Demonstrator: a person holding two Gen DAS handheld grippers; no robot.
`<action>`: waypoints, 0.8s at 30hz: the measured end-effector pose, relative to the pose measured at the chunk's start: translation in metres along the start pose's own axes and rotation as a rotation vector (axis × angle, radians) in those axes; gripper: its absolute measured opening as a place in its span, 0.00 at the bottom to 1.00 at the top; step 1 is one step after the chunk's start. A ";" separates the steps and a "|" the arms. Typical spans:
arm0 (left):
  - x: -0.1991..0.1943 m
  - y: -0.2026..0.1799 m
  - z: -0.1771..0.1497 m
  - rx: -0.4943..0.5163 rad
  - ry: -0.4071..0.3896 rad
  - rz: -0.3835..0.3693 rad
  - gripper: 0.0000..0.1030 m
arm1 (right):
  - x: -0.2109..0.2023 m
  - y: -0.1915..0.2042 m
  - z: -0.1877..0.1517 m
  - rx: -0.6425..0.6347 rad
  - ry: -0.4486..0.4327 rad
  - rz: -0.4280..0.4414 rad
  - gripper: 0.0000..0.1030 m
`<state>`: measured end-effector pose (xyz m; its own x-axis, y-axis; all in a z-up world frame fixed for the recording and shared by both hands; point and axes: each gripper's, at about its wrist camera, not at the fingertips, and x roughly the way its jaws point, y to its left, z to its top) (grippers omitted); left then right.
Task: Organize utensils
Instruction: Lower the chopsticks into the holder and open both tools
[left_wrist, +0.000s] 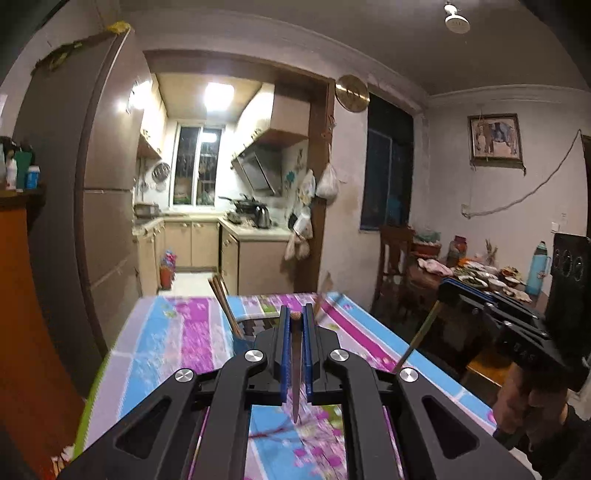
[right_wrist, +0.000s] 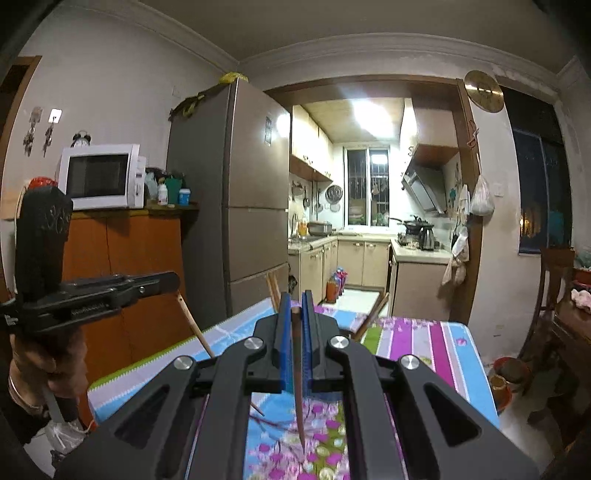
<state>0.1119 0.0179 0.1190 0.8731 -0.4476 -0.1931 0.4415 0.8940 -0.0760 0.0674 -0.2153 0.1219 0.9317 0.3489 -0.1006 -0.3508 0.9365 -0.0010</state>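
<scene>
Tablecloth (left_wrist: 177, 332) striped pink and blue faces kitchen (left_wrist: 207, 192).

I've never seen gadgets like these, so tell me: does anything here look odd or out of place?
Nothing spilled or broken. Each gripper, left and right, is shut on one brown wooden chopstick, held in the air over the floral tablecloth, not in a holder.

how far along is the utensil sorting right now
Partly done. Some chopsticks already stand in the holder on the table. In hand: the left tongs and right tongs are each shut on one chopstick, held above the tablecloth. Left: both chopsticks go into the holder.
</scene>
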 end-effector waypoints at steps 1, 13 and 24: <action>0.003 0.002 0.006 -0.004 -0.014 -0.001 0.07 | 0.003 -0.002 0.005 0.002 -0.012 0.000 0.04; 0.073 0.007 0.080 0.047 -0.210 0.070 0.07 | 0.067 -0.032 0.064 0.023 -0.234 -0.044 0.04; 0.171 0.039 0.040 0.007 -0.052 0.072 0.07 | 0.163 -0.072 0.028 0.130 -0.168 -0.069 0.04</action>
<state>0.2864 -0.0248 0.1226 0.9121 -0.3826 -0.1469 0.3784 0.9239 -0.0569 0.2472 -0.2247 0.1338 0.9595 0.2746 0.0630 -0.2806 0.9514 0.1270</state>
